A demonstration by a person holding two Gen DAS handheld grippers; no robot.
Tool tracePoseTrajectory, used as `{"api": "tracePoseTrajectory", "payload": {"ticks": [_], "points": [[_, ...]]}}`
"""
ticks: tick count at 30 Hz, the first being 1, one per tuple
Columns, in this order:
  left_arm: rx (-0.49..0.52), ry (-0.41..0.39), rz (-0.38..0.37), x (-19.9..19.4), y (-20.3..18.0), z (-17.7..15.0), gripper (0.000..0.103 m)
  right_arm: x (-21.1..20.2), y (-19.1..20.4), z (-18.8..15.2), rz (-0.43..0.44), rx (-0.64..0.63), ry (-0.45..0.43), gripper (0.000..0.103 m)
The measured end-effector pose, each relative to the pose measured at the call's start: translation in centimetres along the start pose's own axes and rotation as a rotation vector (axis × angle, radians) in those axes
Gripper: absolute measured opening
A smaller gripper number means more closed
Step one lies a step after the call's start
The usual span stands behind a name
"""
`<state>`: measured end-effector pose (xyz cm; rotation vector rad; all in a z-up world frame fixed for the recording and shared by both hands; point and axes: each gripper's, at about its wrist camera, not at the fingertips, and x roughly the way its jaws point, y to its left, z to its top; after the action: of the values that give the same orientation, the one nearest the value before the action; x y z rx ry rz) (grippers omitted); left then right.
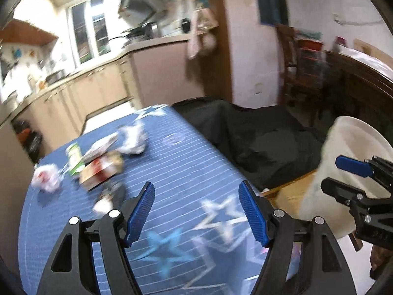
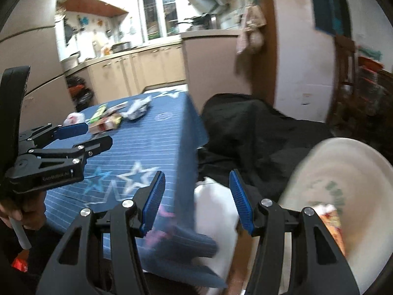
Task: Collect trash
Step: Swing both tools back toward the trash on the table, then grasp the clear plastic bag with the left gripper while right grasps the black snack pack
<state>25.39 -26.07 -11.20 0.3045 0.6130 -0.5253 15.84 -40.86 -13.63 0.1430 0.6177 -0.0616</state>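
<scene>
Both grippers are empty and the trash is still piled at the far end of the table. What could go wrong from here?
1. The trash pile holds light crumpled paper and a flat carton; an open left gripper could shove pieces off the tablecloth edge rather than pinch them.
2. The white bin sits beside the table, below its edge, near the right gripper; a carried piece could drop short onto the dark cloth.
3. Both views are blurred, so aim may be off.

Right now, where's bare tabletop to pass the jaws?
Free: the blue star cloth between the left gripper and the black heap off its right edge. Crowded: the trash pile at far left.
</scene>
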Motion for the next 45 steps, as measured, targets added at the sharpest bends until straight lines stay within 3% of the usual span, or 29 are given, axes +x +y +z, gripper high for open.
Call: {"api": "tracePoseTrajectory", "payload": {"ticks": [14, 18, 20, 24, 27, 31, 36, 40, 45], "points": [[-0.305, 0.084, 0.24, -0.7, 17.5, -5.5, 0.072, 6.9, 11.9, 2.1, 0.218, -0.112, 0.088, 0.052], [-0.328, 0.089, 0.302, -0.5, 21.6, -5.7, 0.073, 8.8, 15.0, 2.7, 0.25, -0.117, 0.112, 0.053], [-0.326, 0.087, 0.329, -0.2, 23.1, -5.5, 0.074, 9.9, 16.5, 3.0, 0.257, -0.115, 0.13, 0.058], [-0.385, 0.081, 0.341, 0.5, 27.1, -4.7, 0.078, 11.5, 18.2, 3.6, 0.223, -0.088, 0.151, 0.069], [-0.478, 0.068, 0.335, 1.3, 30.6, -3.8, 0.082, 12.6, 19.0, 4.1, 0.186, -0.036, 0.166, 0.085], [-0.618, 0.062, 0.34, 3.6, 34.9, -2.0, 0.087, 14.0, 19.8, 4.6, 0.138, 0.046, 0.169, 0.094], [-0.749, 0.097, 0.413, 7.6, 38.8, -1.0, 0.091, 15.3, 21.0, 4.7, 0.112, 0.096, 0.2, 0.094], [-0.82, 0.171, 0.347, 10.8, 40.1, -2.1, 0.091, 16.0, 22.1, 4.7, 0.054, 0.074, 0.201, 0.094], [-0.83, 0.189, 0.318, 11.8, 39.7, -2.9, 0.091, 17.4, 22.3, 4.5, -0.001, 0.08, 0.24, 0.072]]}}
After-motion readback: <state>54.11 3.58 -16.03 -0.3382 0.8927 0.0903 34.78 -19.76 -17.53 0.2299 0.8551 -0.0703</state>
